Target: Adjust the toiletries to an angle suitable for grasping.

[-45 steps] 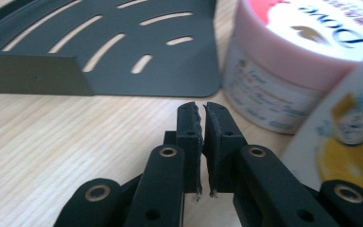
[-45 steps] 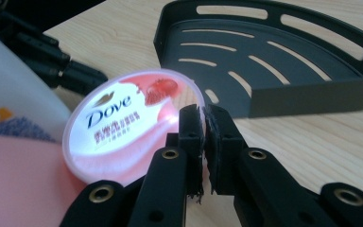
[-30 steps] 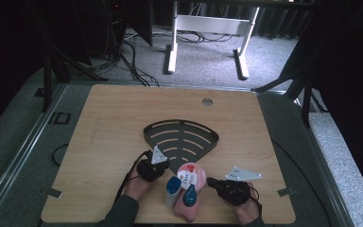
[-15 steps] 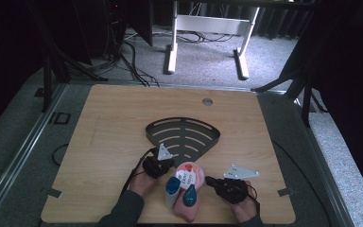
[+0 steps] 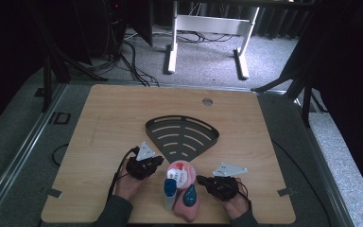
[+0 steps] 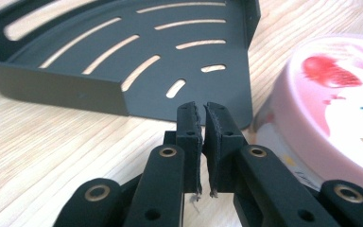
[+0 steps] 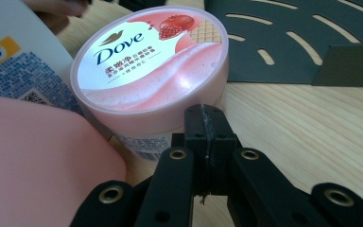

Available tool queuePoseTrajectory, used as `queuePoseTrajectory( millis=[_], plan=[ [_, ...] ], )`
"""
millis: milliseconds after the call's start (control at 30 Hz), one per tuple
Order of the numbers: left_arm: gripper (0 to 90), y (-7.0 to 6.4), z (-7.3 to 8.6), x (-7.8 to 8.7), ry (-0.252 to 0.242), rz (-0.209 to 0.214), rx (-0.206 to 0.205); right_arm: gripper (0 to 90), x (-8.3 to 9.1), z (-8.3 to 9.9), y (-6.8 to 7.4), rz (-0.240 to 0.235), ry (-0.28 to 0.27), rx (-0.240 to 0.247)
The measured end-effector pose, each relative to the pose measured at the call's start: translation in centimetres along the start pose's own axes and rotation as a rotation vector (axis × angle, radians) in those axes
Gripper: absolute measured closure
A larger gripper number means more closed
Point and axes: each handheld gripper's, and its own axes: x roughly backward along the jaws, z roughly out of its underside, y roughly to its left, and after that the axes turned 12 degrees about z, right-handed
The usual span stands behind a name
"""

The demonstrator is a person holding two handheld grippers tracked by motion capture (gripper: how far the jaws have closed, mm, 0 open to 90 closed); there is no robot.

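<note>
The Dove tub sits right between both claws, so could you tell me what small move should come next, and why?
Probably open the right claw first. Its jaws are pressed shut just short of the tub, which is wider than they are, so it cannot be gripped as they stand. The left claw is almost shut too, pointing at the rack with the tub beside it. The tub still rests on the table, outside the rack.

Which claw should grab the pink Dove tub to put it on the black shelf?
Probably the right claw: its shut tips sit right against the pink Dove tub. The left claw points at the black shelf, with the tub off to its side.
</note>
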Motion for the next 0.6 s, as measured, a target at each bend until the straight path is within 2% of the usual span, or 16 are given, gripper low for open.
queuePoseTrajectory(
  millis=[167, 200, 367, 467, 600],
  plan=[
    [84.7, -0.2, -0.1, 1.5, -0.030, 0.017, 0.011, 89.8, -0.7, -0.6, 0.2, -0.014, -0.001, 0.023],
    [84.6, -0.9, -0.6, 2.3, -0.045, 0.040, -0.010, 89.7, -1.1, -0.9, 0.3, -0.025, 0.000, 0.036],
    [81.9, -1.9, -1.1, 2.3, -0.043, 0.054, -0.040, 89.8, -1.7, -1.3, 0.4, -0.038, 0.001, 0.046],
    [78.4, -2.2, -1.4, 1.9, -0.021, 0.048, -0.056, 89.9, -2.2, -1.6, 0.4, -0.055, -0.001, 0.047],
    [77.8, -1.9, -1.1, 1.4, 0.006, 0.034, -0.031, 89.9, -2.7, -2.0, 0.5, -0.067, 0.000, 0.055]
  ],
)
